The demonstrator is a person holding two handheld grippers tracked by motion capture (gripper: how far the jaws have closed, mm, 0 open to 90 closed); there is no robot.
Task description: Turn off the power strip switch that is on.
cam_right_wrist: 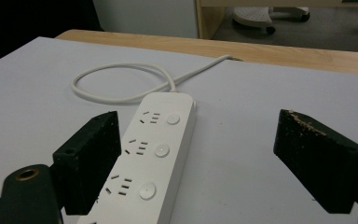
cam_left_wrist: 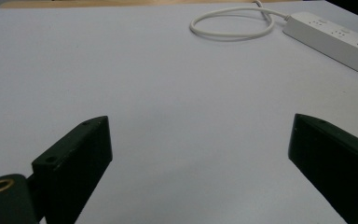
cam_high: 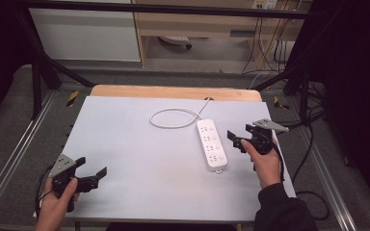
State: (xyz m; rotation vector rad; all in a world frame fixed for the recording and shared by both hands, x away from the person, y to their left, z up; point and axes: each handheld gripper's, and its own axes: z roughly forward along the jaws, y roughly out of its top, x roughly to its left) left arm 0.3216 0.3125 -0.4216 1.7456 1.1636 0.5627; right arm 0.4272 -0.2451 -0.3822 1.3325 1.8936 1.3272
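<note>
A white power strip (cam_high: 211,145) lies flat on the grey table (cam_high: 139,159), near the right edge and about midway between the far and near edges, its long side running from far to near. Its white cord (cam_high: 176,117) curls into a loop on the table toward the far edge, then runs off over the wooden strip at the far edge. In the right gripper view, the strip (cam_right_wrist: 149,158) shows a row of sockets, each with a round button beside it. The right gripper (cam_high: 237,138), held in a hand (cam_high: 265,163) at the right edge of the table, hovers just beside the strip's right side, its jaws pointing toward the strip. The jaws stand wide apart with nothing clamped; in its own view the right gripper (cam_right_wrist: 196,154) looks along the strip, whose near end lies low between the jaws, closer to the left one, and the pads are not seen pressing on it. The left gripper (cam_high: 94,174), held in a hand (cam_high: 58,199) at the near left corner, is well apart from the strip. Its jaws are also spread wide, with bare table between them in the left gripper view (cam_left_wrist: 200,158); the strip (cam_left_wrist: 335,39) and cord (cam_left_wrist: 233,25) lie far off toward the upper right there.
</note>
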